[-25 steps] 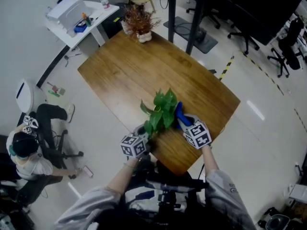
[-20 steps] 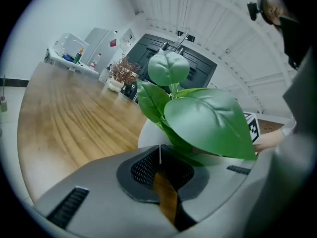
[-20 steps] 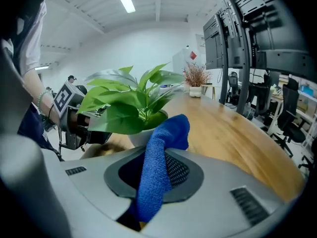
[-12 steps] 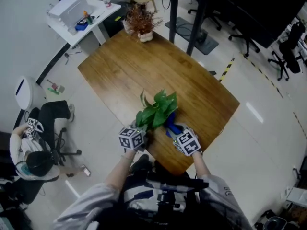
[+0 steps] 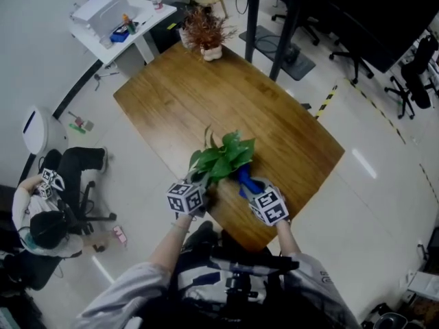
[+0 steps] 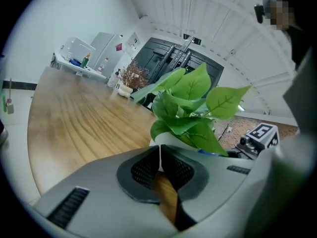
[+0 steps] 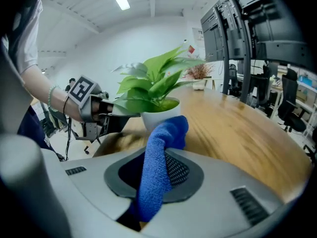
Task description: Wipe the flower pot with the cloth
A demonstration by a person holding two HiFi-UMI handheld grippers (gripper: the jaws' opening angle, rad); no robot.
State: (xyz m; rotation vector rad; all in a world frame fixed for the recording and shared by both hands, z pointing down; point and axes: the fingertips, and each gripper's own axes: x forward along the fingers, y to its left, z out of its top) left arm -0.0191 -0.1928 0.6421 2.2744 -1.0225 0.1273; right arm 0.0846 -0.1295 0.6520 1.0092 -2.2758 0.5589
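Observation:
A white flower pot (image 5: 218,178) with a green leafy plant (image 5: 223,157) stands near the front edge of the wooden table (image 5: 206,94). My left gripper (image 5: 203,186) is shut on the pot's rim; in the left gripper view a sliver of white rim (image 6: 159,151) sits between the pads of that gripper (image 6: 159,158). My right gripper (image 5: 250,188) is shut on a blue cloth (image 5: 245,179). In the right gripper view the cloth (image 7: 159,155) sticks up from the gripper (image 7: 156,168), its tip close against the pot (image 7: 157,118) wall.
A second pot with a dried reddish plant (image 5: 204,34) stands at the table's far corner. A white side desk (image 5: 118,20) with clutter is beyond it. A person (image 5: 42,219) sits on the floor at left. Office chairs (image 5: 411,81) stand at right.
The pot and both grippers have shifted a little left and toward the table's front edge. The cloth now sits lower against the pot's right side.

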